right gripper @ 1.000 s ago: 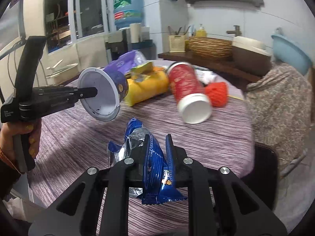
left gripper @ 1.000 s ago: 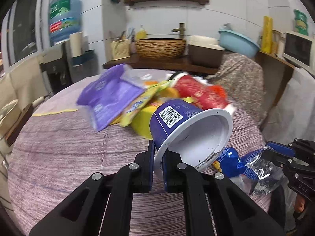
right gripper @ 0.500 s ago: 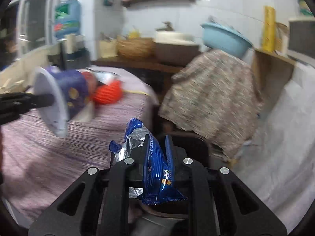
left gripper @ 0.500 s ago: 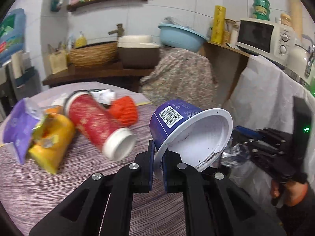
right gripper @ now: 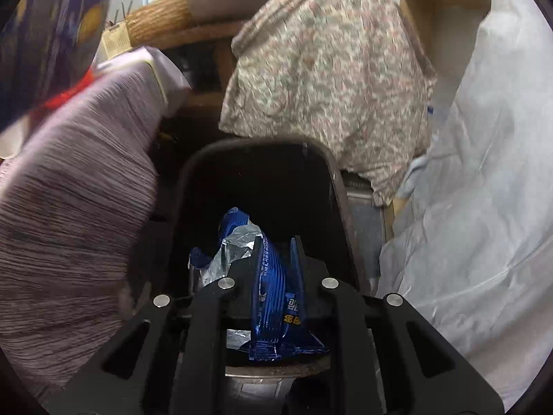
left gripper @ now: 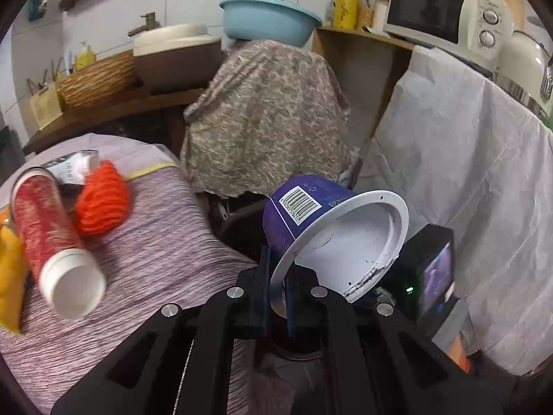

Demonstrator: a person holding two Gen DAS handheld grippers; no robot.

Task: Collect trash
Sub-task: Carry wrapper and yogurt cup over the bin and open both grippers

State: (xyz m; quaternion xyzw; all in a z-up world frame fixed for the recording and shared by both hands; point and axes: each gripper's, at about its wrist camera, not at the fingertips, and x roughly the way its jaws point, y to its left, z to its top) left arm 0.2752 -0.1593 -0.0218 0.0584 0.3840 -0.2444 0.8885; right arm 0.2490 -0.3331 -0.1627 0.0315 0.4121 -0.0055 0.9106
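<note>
Left gripper [left gripper: 276, 276]: fingers pressed together on the rim of a purple tub [left gripper: 321, 221], which is held tilted, white inside facing the camera, barcode uppermost. The tub is carried past the edge of the table [left gripper: 145, 256], toward a white-draped counter. Part of the right gripper's body, with a small green light, is seen just beyond the tub, on the far side from the table.

Right gripper [right gripper: 276, 259]: fingers pinched on a crumpled blue foil wrapper [right gripper: 273, 276], silver lining showing. The wrapper is held above the mouth of a dark bin [right gripper: 331, 180], which stands just beside the table edge.

Left on the table, well back from its edge: a red canister [left gripper: 45, 228] lying on its side with white cap toward the camera, an orange knitted piece [left gripper: 102, 204] touching it, a yellow packet [left gripper: 10, 269] on its other side.
</note>
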